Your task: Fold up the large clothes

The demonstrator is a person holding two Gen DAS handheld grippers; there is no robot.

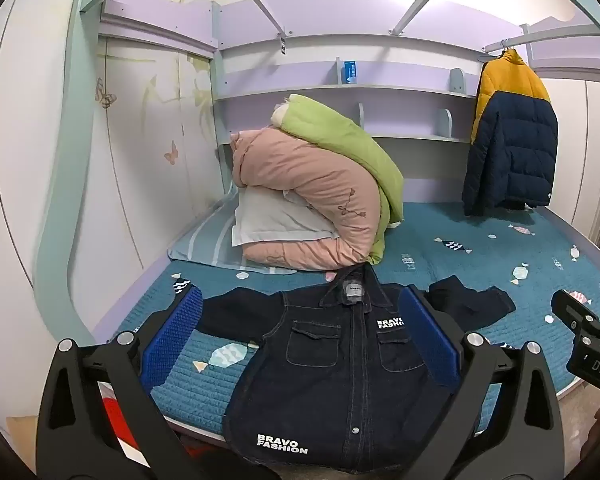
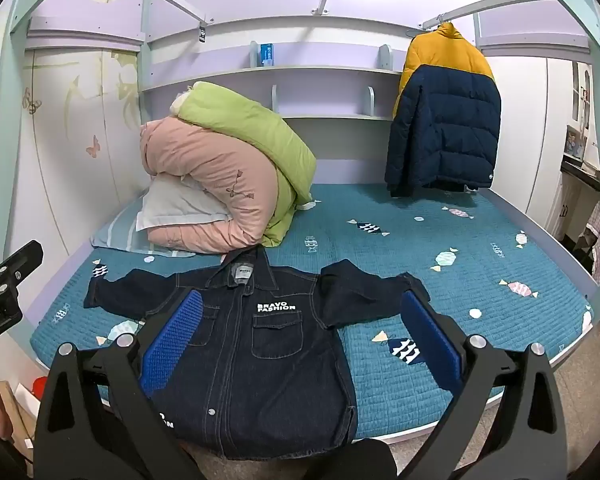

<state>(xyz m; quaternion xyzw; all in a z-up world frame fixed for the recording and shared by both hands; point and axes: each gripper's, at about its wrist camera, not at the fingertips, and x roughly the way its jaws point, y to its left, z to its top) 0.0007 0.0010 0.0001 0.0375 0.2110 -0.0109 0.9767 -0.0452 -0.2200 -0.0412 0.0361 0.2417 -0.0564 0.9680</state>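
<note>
Lying face up and buttoned at the near edge of the teal quilted bed cover, the dark navy denim shirt-jacket with white lettering was spread with both sleeves out to the sides and its hem drooping just over that near edge, the collar pointed toward the far side of the bed. The left gripper was held with its blue-padded jaws wide apart and nothing between them, above the jacket's chest; the right gripper was likewise spread and empty, over the jacket's right half. Denim of this weight was judged fairly stiff and moderately heavy for cloth, neither slippery nor fragile, likely to hold a crease yet to resist bending at the doubled seams and pockets. A firm hold was judged best taken at a cuff or shoulder seam, where the fabric is thick. Near the far left corner of the bed, a rolled pink and green duvet was stacked on a white pillow, well apart from the jacket.
</note>
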